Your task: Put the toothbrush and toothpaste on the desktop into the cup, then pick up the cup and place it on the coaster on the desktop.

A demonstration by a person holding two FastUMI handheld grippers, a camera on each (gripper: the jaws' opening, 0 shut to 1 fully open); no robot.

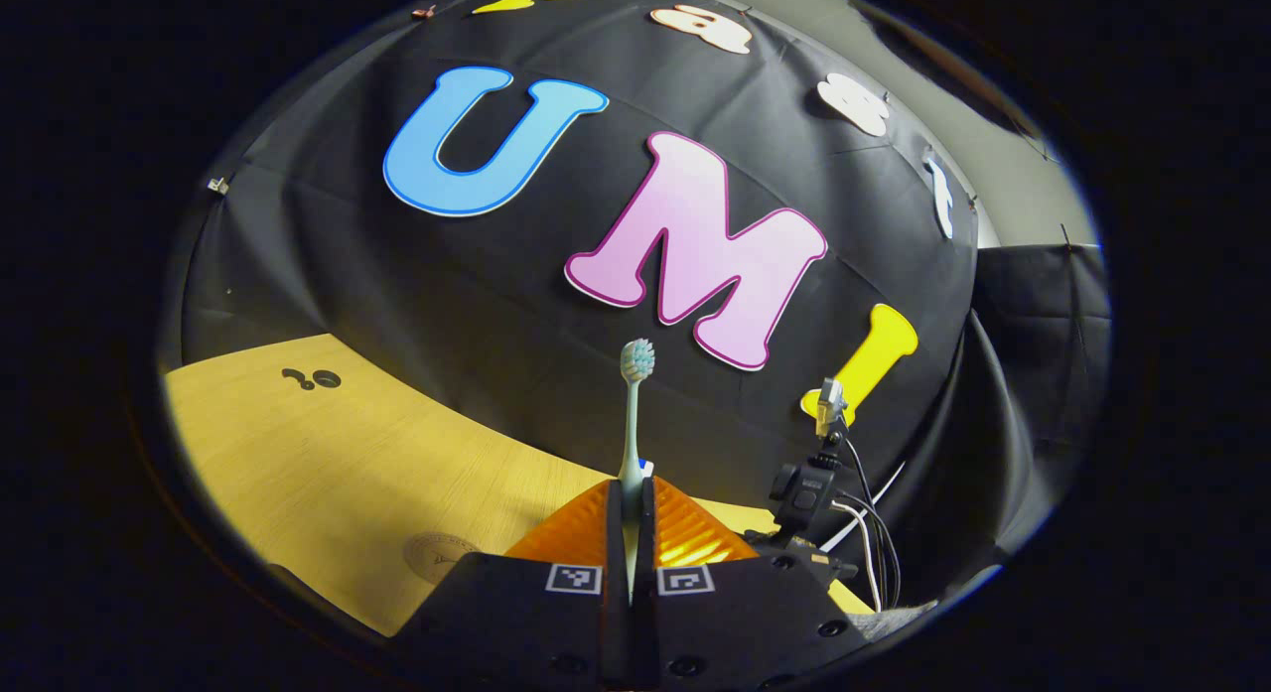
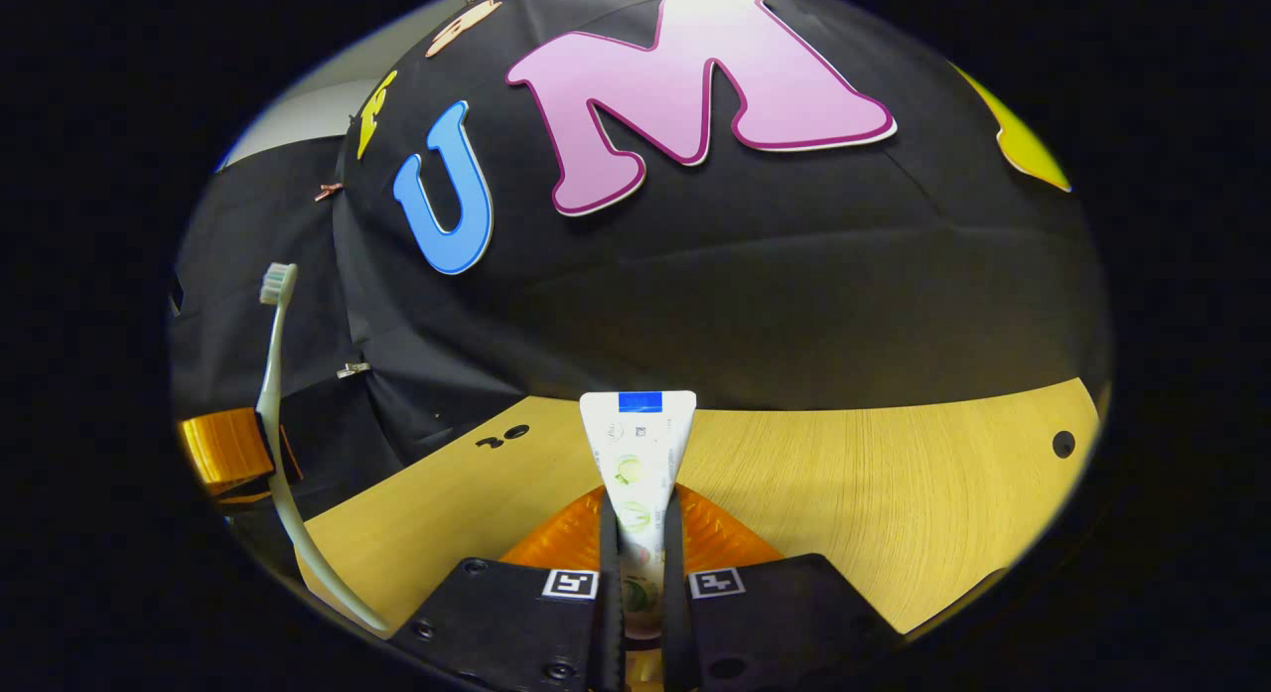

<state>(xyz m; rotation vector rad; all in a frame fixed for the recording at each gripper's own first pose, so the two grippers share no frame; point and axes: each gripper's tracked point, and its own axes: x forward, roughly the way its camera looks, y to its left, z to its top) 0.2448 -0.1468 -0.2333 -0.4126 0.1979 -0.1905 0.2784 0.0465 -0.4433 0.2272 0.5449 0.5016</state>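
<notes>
My left gripper (image 1: 631,508) is shut on a pale green toothbrush (image 1: 634,414), which stands upright between the fingers with its bristled head on top, well above the wooden desktop (image 1: 328,464). A round coaster (image 1: 437,556) lies on the desk just left of those fingers. My right gripper (image 2: 640,518) is shut on a white toothpaste tube (image 2: 635,454), crimped flat end up, lifted over the desktop (image 2: 874,503). In the right gripper view the toothbrush (image 2: 270,394) and the left gripper (image 2: 226,449) holding it sit at the far left.
A small camera on a stand with cables (image 1: 809,484) sits at the right end of the desk by the black cloth wall. A dark mark (image 1: 311,379) lies far left on the desk, and a small round hole (image 2: 1063,443) at its far right.
</notes>
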